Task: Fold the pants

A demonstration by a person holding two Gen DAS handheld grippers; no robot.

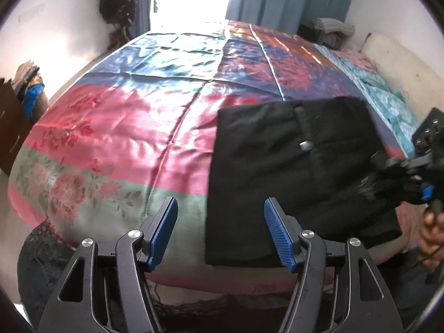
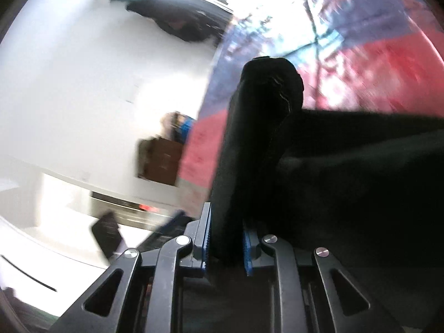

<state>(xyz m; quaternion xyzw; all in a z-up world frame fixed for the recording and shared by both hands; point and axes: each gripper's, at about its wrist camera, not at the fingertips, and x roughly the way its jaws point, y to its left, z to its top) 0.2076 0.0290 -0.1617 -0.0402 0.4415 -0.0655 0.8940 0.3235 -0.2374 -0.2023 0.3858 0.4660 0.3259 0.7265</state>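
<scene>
We see the black pants (image 1: pixel 291 172) lying folded on the bed's floral satin quilt (image 1: pixel 116 138), a dark rectangle whose long axis runs away from the left hand-held gripper (image 1: pixel 220 230), from the near bed edge toward the middle of the bed. Their near short edge sits just ahead of that gripper's right blue pad (image 1: pixel 279 233), so the bundle lies ahead and to the right of it. A drawstring with a pale metal tip (image 1: pixel 305 145) lies along the top, pointing roughly the same way as the long axis. The left hand-held gripper is released, its jaws standing well apart with only quilt and the pants' near corner between them, touching nothing.

To the right of it, the right hand-held gripper (image 1: pixel 399 174) meets the pants' right side, with a hand (image 1: pixel 431 236) behind it. In its own blurred view, the right hand-held gripper (image 2: pixel 226 238) is clenched on a thick fold of the pants (image 2: pixel 249 144), the cloth standing up between the blue pads and stretching off to the right. Beyond that fold we see the quilt, and a brown box (image 2: pixel 161 161) against the white wall to the left.
</scene>
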